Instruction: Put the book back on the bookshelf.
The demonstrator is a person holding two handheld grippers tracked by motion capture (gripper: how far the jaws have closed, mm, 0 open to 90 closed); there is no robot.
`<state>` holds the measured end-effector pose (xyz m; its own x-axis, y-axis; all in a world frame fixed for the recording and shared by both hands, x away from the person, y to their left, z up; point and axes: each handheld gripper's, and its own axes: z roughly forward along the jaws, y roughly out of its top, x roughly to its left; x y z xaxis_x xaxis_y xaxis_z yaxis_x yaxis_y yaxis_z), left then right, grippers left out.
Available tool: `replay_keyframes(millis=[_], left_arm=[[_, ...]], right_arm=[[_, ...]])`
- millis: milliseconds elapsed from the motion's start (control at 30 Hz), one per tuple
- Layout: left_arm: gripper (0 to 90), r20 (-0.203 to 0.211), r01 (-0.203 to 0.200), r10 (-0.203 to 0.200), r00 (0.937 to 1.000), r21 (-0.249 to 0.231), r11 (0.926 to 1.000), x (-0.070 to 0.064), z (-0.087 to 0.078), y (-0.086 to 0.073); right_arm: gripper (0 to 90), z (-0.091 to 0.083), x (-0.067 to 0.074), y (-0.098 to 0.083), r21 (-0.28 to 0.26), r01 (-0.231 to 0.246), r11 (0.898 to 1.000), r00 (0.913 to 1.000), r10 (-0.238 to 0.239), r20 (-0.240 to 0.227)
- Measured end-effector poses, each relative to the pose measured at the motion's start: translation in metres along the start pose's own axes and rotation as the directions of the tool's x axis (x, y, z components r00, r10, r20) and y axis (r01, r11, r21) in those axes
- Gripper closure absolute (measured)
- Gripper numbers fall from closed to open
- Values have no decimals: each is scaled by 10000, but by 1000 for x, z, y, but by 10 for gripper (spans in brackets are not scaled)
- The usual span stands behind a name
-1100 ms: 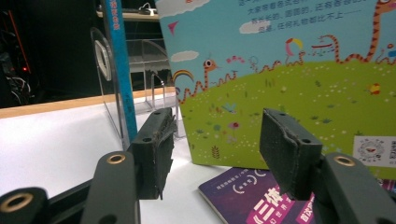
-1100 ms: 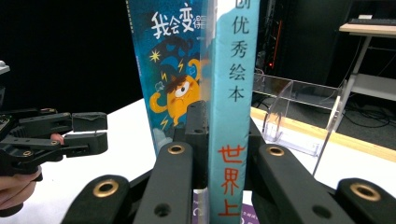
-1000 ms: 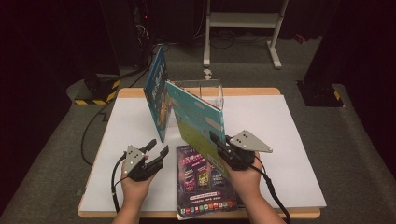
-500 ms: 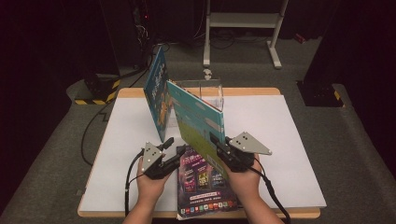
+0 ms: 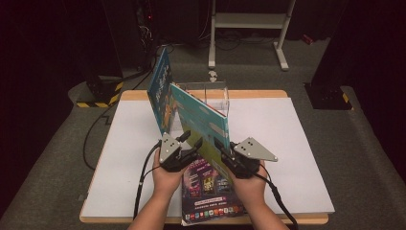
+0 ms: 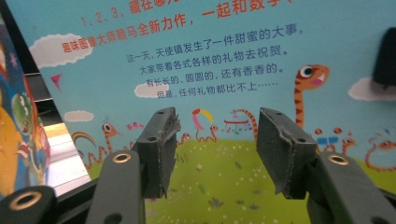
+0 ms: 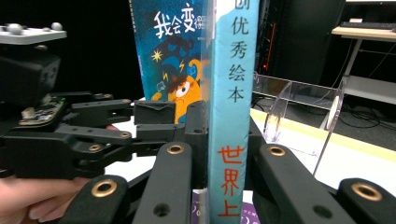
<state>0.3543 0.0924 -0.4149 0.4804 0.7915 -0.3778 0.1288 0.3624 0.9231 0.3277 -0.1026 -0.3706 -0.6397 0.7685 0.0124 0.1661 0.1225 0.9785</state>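
Over the white table, my right gripper is pinching the teal book upright at centre; the left gripper, just narrowing, is gaping empty at nine o'clock, its view catching the cover's snake drawings.

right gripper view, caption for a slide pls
Right gripper clamps a teal book by its spine beside a clear stand.

The held book stands between left tool and right tool; the rack beyond, a magazine beneath.
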Motion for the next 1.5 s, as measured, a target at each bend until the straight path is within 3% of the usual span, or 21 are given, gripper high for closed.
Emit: replay_keyframes(millis=[400,867,1000,1067,1200,1333,1467,1500], left_arm=[[482,-114,21,-20,9999,118,9999,-1,8,-3],[473,-36,86,-85,10000,216,9997,-1,2,-12],[473,13,159,-160,9999,289,9995,0,0,-14],[473,37,83,-84,10000,354,9993,0,0,-16],[475,48,170,-172,9998,356,9992,1,-4,-18],[475,70,167,-170,9998,411,9990,5,-9,-18],[475,116,93,-99,9999,503,9987,9,-15,-18],[476,109,209,-214,9997,416,9989,10,-16,-18]], right_arm=[[789,0,-1,-2,-59,-134,9999,9999,133,-108],[682,-11,-7,-10,41,-14,10000,9949,18,-1009],[651,-27,-11,-15,-166,-41,9999,9822,9,-1879],[619,-29,-10,-19,-9,153,9999,9796,-152,-2006],[597,-32,-7,-23,51,-17,10000,9716,28,-2366],[572,-33,-1,-28,17,127,9999,9636,-118,-2669],[537,-32,3,-31,3,243,9997,9509,-230,-3087],[523,-32,6,-33,18,281,9996,9437,-259,-3298]])
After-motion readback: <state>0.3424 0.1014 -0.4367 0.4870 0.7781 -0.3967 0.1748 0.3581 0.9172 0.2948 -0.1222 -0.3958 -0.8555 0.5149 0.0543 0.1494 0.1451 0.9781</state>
